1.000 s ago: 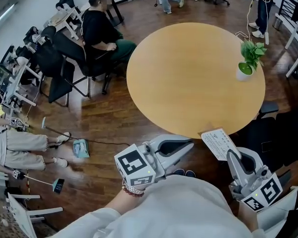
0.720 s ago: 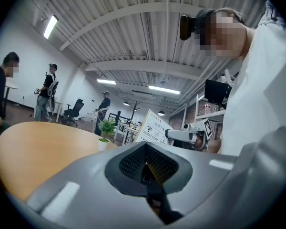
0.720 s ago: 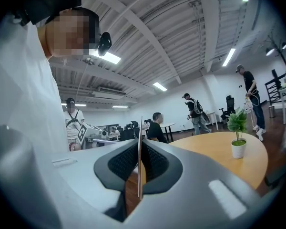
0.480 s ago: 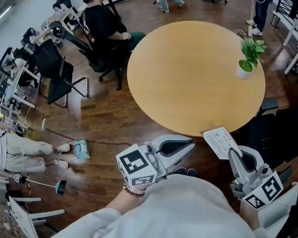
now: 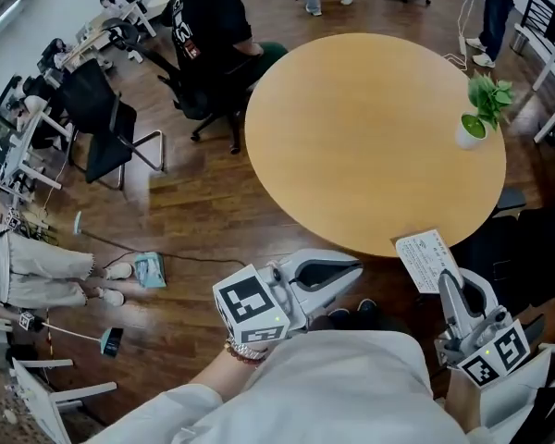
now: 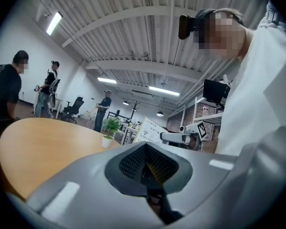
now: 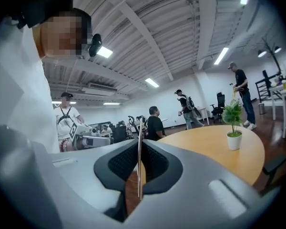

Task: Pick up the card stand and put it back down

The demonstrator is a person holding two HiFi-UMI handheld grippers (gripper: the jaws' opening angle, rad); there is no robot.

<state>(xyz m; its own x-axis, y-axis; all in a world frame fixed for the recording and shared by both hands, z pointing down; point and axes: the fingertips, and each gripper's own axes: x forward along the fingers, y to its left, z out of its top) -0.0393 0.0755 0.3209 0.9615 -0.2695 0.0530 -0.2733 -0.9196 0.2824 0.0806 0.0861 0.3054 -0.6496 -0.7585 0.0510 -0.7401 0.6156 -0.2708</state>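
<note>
**Holding the card stand at the table's near edge**

Gripping the card stand (image 5: 429,260) is my right gripper (image 5: 448,283), its jaws pressed together on the sheet's lower end. In the right gripper view the sheet runs edge-on and upright between the two dark pads, a thin pale line. From the head view it is a white printed sheet, tilted up and away from me. Its far corner reaches over the near right rim of the table (image 5: 370,128). I cannot tell whether it touches the rim.

My left gripper (image 5: 356,268) hangs to the left of the stand and well apart from it, below the table's near rim and pointing toward it. Its jaws are closed together, and the left gripper view shows nothing between the pads.

The round wooden top is bare apart from a plant (image 5: 484,109) in a white pot, near its far right edge. Beyond the table on the left, a person (image 5: 208,30) in black sits on a chair (image 5: 199,100) on the dark wood floor (image 5: 194,220).
</note>
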